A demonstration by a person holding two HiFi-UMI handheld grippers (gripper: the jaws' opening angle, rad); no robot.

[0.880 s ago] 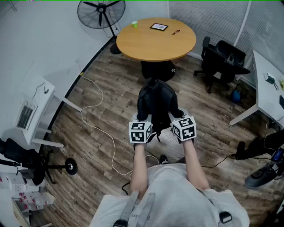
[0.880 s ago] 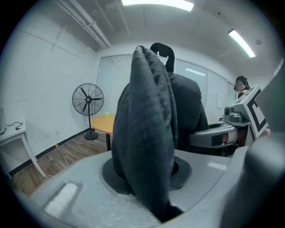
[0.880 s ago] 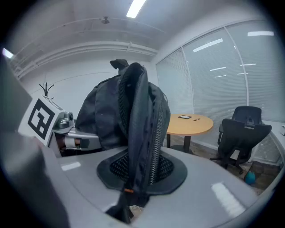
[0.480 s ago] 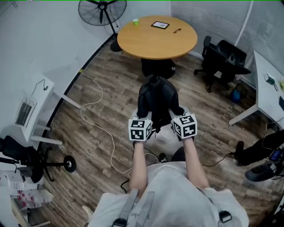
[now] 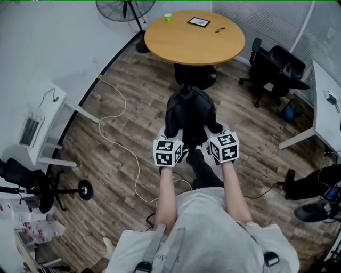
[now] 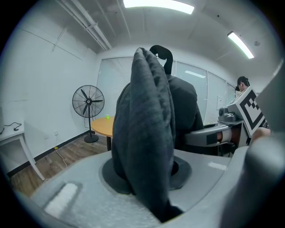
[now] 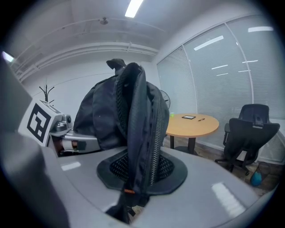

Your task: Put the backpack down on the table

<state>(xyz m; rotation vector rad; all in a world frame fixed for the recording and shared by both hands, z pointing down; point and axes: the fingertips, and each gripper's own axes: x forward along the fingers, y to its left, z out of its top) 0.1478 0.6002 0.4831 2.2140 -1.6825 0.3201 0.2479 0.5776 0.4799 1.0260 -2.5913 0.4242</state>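
- Far left, a white desk [image 5: 42, 114] stands against the wall, and a pale cable [image 5: 121, 139] trails from near it across the wooden floor [image 5: 133, 101].
- A standing fan [image 5: 127, 7] is at the top edge, just left of the round desk.
- The left gripper [image 5: 172, 144] is out in front of the person. Its jaws are pinched on a thick padded strap of the backpack [image 5: 189, 109], and the dark fabric fills the gap between them.
- The backpack is black and hangs upright between the two grippers, with its carry loop on top. It is over the floor, well short of the round desk and not touching it. Its zipper looks shut, so nothing inside can be seen.
- The right gripper [image 5: 219, 141] is level with the left one. Its jaws are clamped on a fold of the backpack edged by a zipper.
- The round desk [image 5: 181, 45], with a wooden top, lies beyond the backpack. On it are a small green cup [image 5: 168, 17] at the far left edge, a flat dark tablet [image 5: 199, 22] near the middle, and a pen [image 5: 220, 30] to its right. Whether the cup holds anything cannot be told.
- A black office chair [image 5: 279, 66] is right of the round desk.
- Another white desk [image 5: 325, 114] runs along the far right edge.
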